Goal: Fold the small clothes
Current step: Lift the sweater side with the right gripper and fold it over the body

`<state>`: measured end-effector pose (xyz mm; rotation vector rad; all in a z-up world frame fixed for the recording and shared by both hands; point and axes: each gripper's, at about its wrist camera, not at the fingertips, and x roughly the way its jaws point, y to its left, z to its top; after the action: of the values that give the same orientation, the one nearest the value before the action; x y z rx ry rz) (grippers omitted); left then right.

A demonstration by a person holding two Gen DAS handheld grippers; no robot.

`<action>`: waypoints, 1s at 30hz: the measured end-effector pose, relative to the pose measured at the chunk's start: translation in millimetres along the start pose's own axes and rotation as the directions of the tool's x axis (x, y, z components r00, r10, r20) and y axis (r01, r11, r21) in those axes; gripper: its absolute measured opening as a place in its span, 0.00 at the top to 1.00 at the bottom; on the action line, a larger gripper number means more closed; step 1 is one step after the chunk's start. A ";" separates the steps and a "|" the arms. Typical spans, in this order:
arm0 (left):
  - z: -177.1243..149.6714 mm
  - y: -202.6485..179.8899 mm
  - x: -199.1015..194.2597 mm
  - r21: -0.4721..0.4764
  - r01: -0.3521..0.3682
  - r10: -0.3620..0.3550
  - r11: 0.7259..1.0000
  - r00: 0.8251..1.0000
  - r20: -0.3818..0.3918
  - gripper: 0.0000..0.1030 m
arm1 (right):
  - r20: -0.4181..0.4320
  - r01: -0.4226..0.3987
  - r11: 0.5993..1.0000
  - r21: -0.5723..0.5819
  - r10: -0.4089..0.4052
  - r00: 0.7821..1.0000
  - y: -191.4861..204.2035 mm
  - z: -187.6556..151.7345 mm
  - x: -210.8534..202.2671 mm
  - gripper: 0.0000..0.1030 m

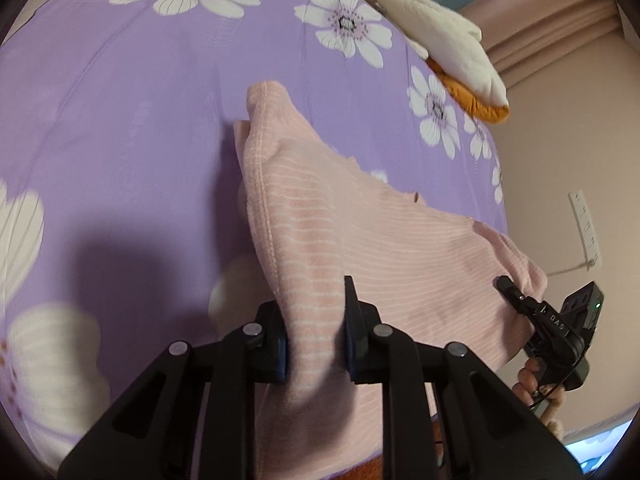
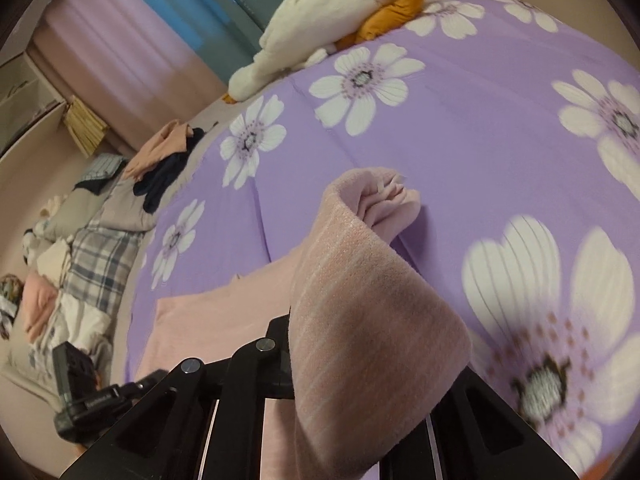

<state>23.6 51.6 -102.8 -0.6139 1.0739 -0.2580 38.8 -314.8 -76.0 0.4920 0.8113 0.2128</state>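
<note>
From my remote feed, I saw a purple flowered bedspread [image 2: 460, 128] covering the bed, a white-and-orange plush toy [image 2: 320, 28] at its edge, pink and blue curtains [image 2: 132, 32] behind, and heaped laundry [image 2: 88, 232] alongside.

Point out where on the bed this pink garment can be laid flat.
Bare purple sheet lies left of the pink garment, and more beyond it toward the white plush toy. The bed's far edge is crowded with a clothes pile. Both grippers grip the garment.
</note>
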 end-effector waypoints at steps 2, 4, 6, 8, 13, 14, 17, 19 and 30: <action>-13.1 2.2 7.4 0.029 -0.031 0.032 0.999 0.999 -0.024 0.80 | -0.020 0.040 0.999 -0.012 -0.040 0.999 -0.8 -10.8 -2.6 0.85; -21.3 11.1 15.7 0.006 -0.067 0.067 0.998 0.997 -0.036 0.79 | -0.036 0.062 0.998 -0.009 -0.063 0.997 -3.7 -19.3 -3.6 0.85; -23.6 16.0 17.8 -0.012 -0.063 0.063 0.998 0.998 -0.031 0.77 | -0.038 0.085 0.996 -0.007 -0.086 0.996 -5.7 -24.5 -0.9 0.85; -23.1 15.4 16.2 -0.004 -0.072 0.071 0.997 0.997 -0.028 0.75 | -0.034 0.123 0.992 -0.024 -0.124 0.992 -3.7 -26.9 2.6 0.85; -22.6 14.8 5.3 0.022 -0.107 0.107 0.994 0.994 -0.011 0.71 | -0.028 0.159 0.985 -0.070 -0.161 0.987 4.8 -24.3 4.2 0.85; -23.0 15.8 1.9 0.014 -0.104 0.104 0.994 0.995 -0.005 0.71 | -0.024 0.157 0.985 -0.073 -0.159 0.987 6.3 -23.1 3.1 0.85; -24.0 14.1 -7.2 0.036 -0.135 0.134 0.990 0.991 0.005 0.70 | 0.004 0.169 0.978 -0.124 -0.170 0.985 20.7 -19.4 -0.2 0.85; -23.5 11.1 -15.9 0.066 -0.177 0.175 0.982 0.984 0.028 0.70 | 0.021 0.179 0.968 -0.175 -0.178 0.984 34.0 -19.2 -2.5 0.85; -22.9 22.7 -57.2 0.041 -0.226 0.219 0.973 0.967 0.129 0.65 | 0.045 0.113 0.890 -0.441 -0.103 0.994 120.2 -25.4 0.4 0.85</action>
<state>-25.4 89.7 -81.3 -0.4481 1.0027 -0.0528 20.8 -201.8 -31.2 0.0166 0.7389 0.2805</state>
